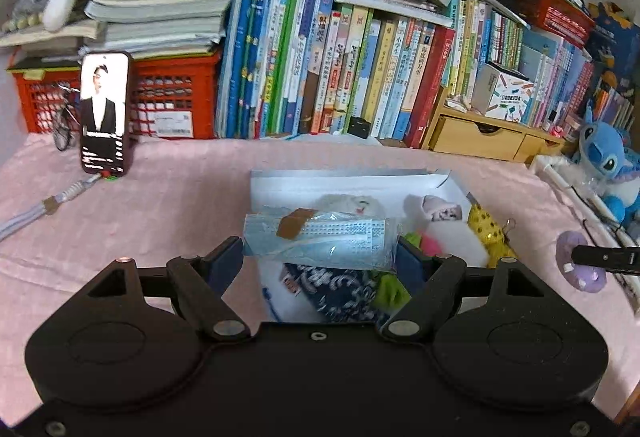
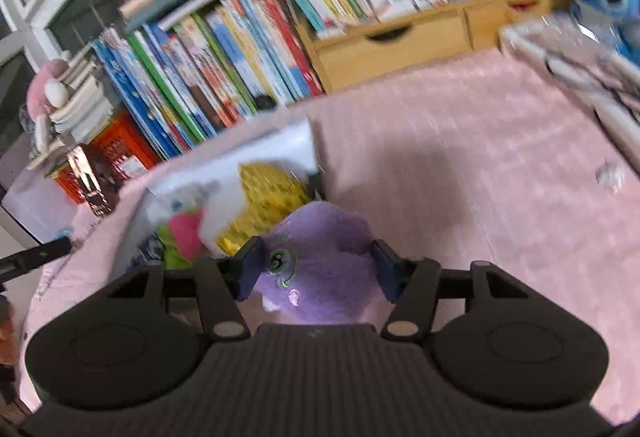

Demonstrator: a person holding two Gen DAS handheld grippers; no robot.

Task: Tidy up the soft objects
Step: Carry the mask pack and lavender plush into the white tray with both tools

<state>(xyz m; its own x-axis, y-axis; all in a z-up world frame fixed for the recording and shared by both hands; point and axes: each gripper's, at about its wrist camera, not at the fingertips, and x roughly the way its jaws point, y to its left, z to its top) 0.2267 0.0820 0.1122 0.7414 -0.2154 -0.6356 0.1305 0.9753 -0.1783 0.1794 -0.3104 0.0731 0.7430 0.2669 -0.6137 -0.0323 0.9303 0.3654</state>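
In the left wrist view, the left gripper (image 1: pixel 320 255) clamps a pack of blue face masks (image 1: pixel 320 237) by its two ends, held crosswise above the white box (image 1: pixel 360 183) on the pink cloth (image 1: pixel 160 205), where a white plush (image 1: pixel 452 233), a yellow sequinned toy (image 1: pixel 490 229) and a dark patterned cloth (image 1: pixel 340 293) already lie; at the right edge the purple plush (image 1: pixel 576 265) appears in the other gripper. In the right wrist view, blurred, the right gripper (image 2: pixel 318 263) has its fingers pressed against both sides of the purple plush (image 2: pixel 324 277), just right of the box's (image 2: pixel 280 145) near corner, with rows of books (image 2: pixel 224 49) beyond.
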